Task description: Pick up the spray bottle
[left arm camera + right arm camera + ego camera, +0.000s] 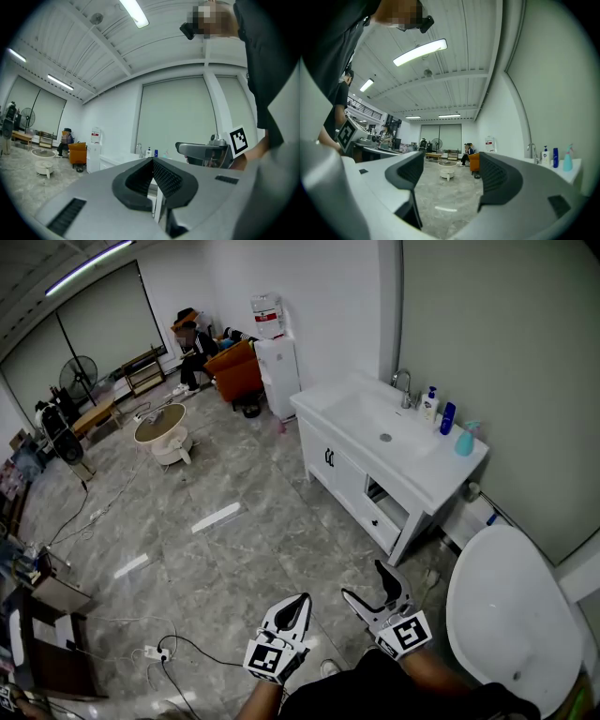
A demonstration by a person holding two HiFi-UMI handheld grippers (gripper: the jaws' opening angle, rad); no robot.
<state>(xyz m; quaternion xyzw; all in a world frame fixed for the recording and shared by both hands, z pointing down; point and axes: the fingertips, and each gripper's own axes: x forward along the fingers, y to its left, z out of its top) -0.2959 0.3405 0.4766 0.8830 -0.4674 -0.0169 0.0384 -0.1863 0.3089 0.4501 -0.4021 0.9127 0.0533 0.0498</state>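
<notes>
Head view looks steeply down; gripper views face level, seemingly sharing the washstand (424,476).

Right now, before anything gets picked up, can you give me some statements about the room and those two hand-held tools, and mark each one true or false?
1. The teal spray bottle stands on the white vanity, at the end of a row of bottles. True.
2. The right gripper holds the spray bottle. False: its fingers stand apart with nothing between them.
3. The left gripper has its fingers closed together. True.
4. Both grippers hover over the sink. False: they are held low over the floor, well short of the vanity.
5. The blue bottle stands between the white pump bottle and the spray bottle. True.
</notes>
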